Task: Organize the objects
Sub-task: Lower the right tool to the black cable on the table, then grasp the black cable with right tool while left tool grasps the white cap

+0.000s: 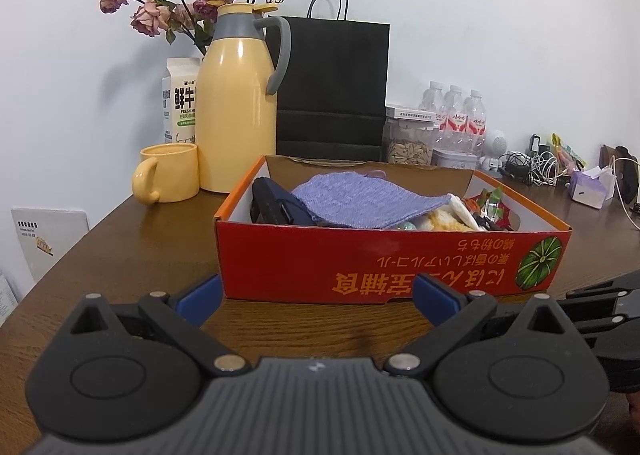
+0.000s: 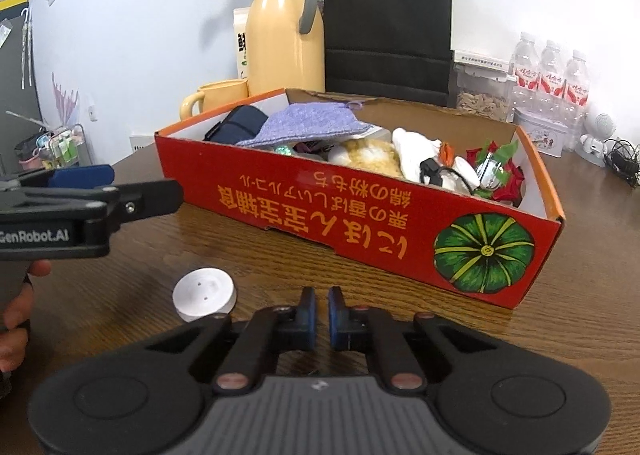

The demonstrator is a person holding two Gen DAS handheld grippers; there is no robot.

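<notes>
Nearest the front edge of the brown tabletop (image 2: 280,255), the right tool (image 2: 322,313) is clenched with its blue pads almost together and nothing between them. Just to its left lies a small white round disc (image 2: 204,294), flat on the wood, untouched and apart from both tools. The left tool (image 1: 316,297) hangs with its jaws spread wide and empty, aimed at the near wall of the box; in the right wrist view it comes in from the left edge with a hand (image 2: 16,311) behind it.

Further in, toward the middle of the tabletop, stands the red pumpkin-print cardboard box (image 2: 360,211), already holding a lavender knitted cloth (image 1: 360,199), a navy pouch (image 1: 272,203), a yellow plush piece (image 2: 376,159), white fabric and red artificial flowers (image 2: 508,175).

Along the far edge stand a yellow mug (image 1: 168,173), a yellow thermos jug (image 1: 236,95), a milk carton (image 1: 180,103), dried roses, a black paper bag (image 1: 332,87) and water bottles (image 1: 460,115).

The step in hand looks like a pause between pickups. The disc seems the one loose item left; taking it would call for the right tool to reopen, shift left and straddle the disc's low rim before lifting it over the box wall.
</notes>
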